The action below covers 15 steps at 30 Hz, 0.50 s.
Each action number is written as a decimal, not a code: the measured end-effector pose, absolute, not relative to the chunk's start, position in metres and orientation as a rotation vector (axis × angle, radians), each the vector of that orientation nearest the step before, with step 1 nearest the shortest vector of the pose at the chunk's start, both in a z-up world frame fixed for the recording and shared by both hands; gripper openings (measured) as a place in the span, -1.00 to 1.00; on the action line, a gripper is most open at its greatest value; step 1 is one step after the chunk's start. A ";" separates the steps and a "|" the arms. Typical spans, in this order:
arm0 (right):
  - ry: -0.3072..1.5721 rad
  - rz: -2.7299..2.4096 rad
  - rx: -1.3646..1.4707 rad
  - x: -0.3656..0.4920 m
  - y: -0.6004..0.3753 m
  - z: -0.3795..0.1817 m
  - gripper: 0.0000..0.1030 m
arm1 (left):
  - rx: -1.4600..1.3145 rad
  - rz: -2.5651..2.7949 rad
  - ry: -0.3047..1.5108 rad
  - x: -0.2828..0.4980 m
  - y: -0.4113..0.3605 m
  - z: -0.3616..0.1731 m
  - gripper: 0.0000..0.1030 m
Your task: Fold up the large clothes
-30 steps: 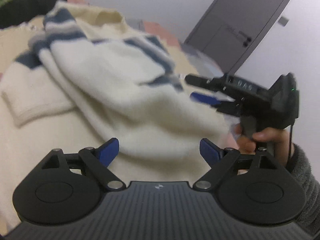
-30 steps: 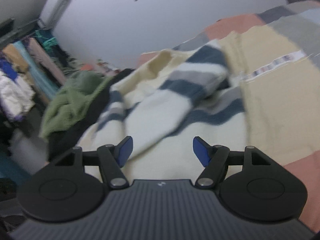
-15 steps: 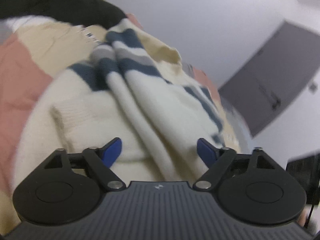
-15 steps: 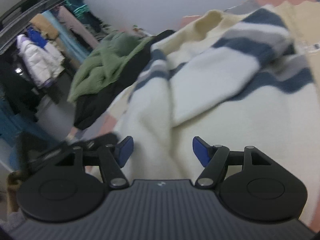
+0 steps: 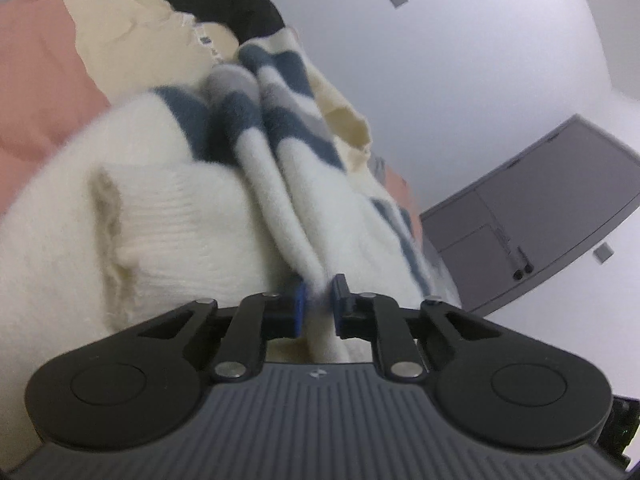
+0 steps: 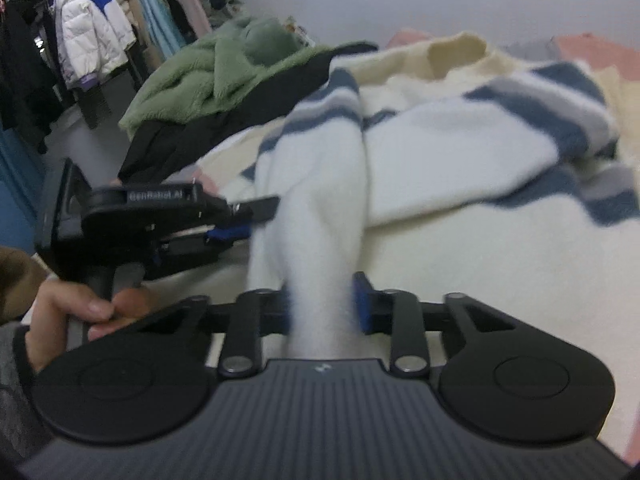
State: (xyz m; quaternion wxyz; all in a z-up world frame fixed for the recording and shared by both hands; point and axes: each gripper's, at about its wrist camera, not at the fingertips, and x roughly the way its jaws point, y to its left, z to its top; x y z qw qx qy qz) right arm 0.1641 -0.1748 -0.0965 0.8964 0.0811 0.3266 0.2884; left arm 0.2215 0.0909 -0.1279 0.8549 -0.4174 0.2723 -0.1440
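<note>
1. Two pinches are closing at once: the left gripper (image 5: 318, 304) clamps a thin ridge of the striped sweater (image 5: 208, 216), and the right gripper (image 6: 322, 308) squeezes a thicker fold of it.
2. Ahead of both grippers the sweater lies bunched on the bed (image 5: 36, 60).
3. That thin left bite could slip out when lifted.
4. Pulling the grippers apart unevenly could twist the bunched knit rather than spread it.
5. A green fleece (image 6: 208, 68) beyond the left gripper might get dragged along.
</note>
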 end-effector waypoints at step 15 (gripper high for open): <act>0.510 0.522 0.160 0.147 -0.192 -0.057 -0.86 | -0.981 -0.347 0.471 0.203 0.113 -0.102 -0.72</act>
